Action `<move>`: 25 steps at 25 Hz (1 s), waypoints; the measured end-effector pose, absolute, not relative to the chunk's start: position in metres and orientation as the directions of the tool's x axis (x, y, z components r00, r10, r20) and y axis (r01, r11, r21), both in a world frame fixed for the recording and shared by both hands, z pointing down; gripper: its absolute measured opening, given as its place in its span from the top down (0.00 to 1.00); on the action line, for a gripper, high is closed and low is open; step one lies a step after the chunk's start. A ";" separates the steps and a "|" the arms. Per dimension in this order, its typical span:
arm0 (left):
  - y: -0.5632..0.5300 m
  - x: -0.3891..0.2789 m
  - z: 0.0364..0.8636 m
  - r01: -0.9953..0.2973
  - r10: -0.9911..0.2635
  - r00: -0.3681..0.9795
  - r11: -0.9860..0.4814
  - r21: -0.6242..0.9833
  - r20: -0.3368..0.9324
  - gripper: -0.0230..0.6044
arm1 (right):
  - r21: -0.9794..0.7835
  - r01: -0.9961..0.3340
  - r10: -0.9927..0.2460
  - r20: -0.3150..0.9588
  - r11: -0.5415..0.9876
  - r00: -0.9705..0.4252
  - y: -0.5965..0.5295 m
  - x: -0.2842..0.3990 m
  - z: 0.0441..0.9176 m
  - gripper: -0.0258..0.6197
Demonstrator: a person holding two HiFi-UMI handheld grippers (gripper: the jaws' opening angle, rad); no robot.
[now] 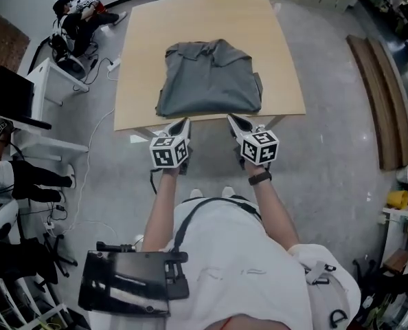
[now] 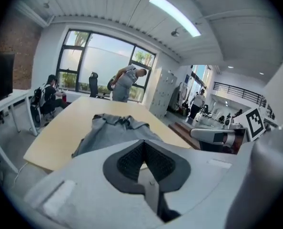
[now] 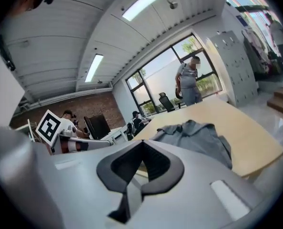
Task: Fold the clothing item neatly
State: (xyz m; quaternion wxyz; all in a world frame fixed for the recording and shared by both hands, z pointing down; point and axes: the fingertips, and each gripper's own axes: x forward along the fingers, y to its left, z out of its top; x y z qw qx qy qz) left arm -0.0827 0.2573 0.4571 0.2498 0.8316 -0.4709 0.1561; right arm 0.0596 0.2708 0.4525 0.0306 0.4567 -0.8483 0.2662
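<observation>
A grey shirt (image 1: 209, 80) lies folded into a rough square on the near half of the light wooden table (image 1: 143, 33), collar toward the far side. It also shows as a rumpled grey heap in the left gripper view (image 2: 114, 130) and the right gripper view (image 3: 195, 139). My left gripper (image 1: 185, 122) hangs just off the table's near edge, jaws shut with nothing between them. My right gripper (image 1: 233, 119) hangs beside it, also shut and empty. Both point at the shirt's near hem without touching it.
A seated person (image 1: 77, 20) and office chairs sit off the table's far left corner. A standing person (image 2: 126, 82) is beyond the far end. A desk with a monitor (image 1: 12, 96) stands left, wooden planks (image 1: 382, 95) lie on the floor at right.
</observation>
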 end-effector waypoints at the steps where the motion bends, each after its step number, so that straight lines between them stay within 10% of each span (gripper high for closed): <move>1: 0.258 -0.081 0.440 -0.857 -0.722 0.514 -0.448 0.253 0.464 0.96 | -0.383 -0.801 -0.772 0.274 0.460 -0.574 0.270 0.053 0.434 0.96; 25: 0.293 -0.132 0.347 -0.867 -0.836 0.498 -0.479 0.136 0.232 0.96 | -0.135 -0.845 -0.832 0.153 0.517 -0.533 0.299 -0.028 0.329 0.96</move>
